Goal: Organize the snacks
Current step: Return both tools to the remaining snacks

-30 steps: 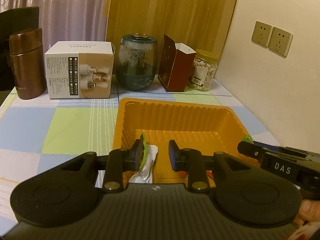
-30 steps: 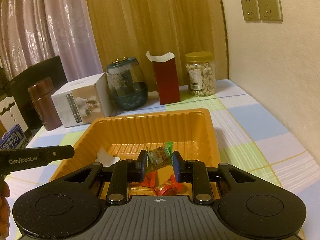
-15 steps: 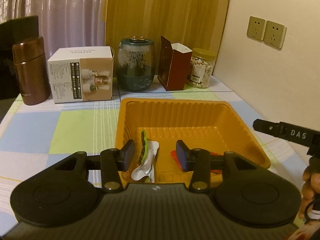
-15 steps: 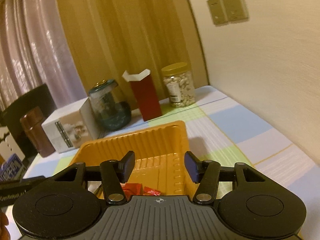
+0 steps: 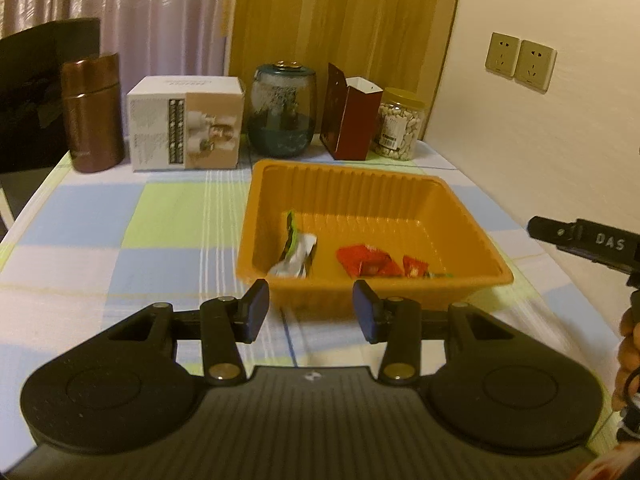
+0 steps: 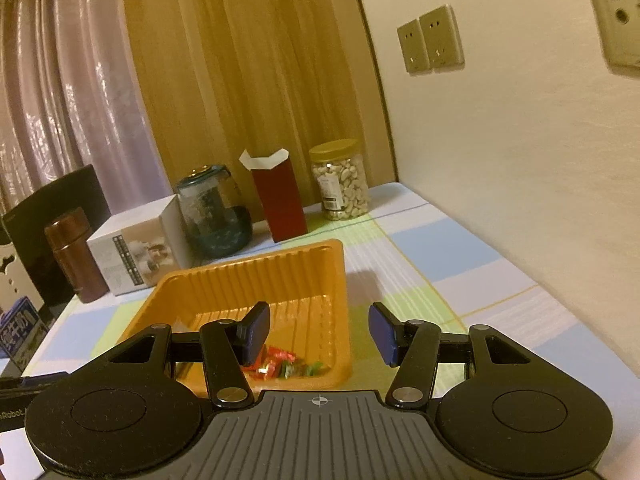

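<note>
An orange plastic tray [image 5: 460, 208] [image 6: 240, 276] sits on the checked tablecloth. Inside it lie a white and green snack packet [image 5: 298, 254] at the left and red wrapped snacks [image 5: 368, 262] [image 6: 276, 362] near the front wall. My left gripper [image 5: 311, 314] hangs open just in front of the tray's near wall, with nothing between its fingers. My right gripper [image 6: 319, 332] stands open over the tray's right front corner, also holding nothing. The right gripper's black body [image 5: 588, 242] shows at the right edge of the left wrist view.
Along the back stand a brown flask [image 5: 94, 112], a white box [image 5: 186, 124], a dark glass jar [image 5: 282, 110], a red carton [image 5: 350, 120] and a jar of nuts [image 5: 400, 124]. A wall with sockets [image 5: 520, 62] bounds the right side. A dark chair [image 6: 56, 216] stands left.
Both grippers opened and let their snacks drop into the tray. Both then drew back toward me, out of the tray. The right gripper also swung to the right.
</note>
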Demonstrator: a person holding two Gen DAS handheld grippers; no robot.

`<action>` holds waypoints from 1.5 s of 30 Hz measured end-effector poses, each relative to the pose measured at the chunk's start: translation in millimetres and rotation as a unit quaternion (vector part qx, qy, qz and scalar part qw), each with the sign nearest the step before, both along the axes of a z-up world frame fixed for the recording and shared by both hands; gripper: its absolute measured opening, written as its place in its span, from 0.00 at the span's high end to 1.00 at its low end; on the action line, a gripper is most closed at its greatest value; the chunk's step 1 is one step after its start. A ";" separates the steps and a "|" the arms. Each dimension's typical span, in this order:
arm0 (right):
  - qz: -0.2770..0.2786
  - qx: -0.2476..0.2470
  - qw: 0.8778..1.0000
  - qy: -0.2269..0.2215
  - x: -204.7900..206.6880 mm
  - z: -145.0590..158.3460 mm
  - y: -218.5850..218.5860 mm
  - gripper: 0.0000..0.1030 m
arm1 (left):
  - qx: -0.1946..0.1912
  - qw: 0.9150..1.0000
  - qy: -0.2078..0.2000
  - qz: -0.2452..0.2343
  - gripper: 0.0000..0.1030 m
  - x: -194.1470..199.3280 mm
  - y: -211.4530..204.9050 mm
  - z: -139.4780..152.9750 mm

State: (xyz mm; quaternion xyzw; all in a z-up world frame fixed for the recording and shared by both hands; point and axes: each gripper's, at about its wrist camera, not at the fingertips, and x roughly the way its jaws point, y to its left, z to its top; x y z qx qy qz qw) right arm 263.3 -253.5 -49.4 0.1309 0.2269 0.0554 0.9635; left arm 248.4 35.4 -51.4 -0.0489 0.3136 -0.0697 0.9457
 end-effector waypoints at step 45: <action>0.282 -0.131 0.947 0.085 -73.2 -76.2 87.3 0.47 | 0.028 0.997 0.056 0.038 0.35 -92.1 32.3 -43.7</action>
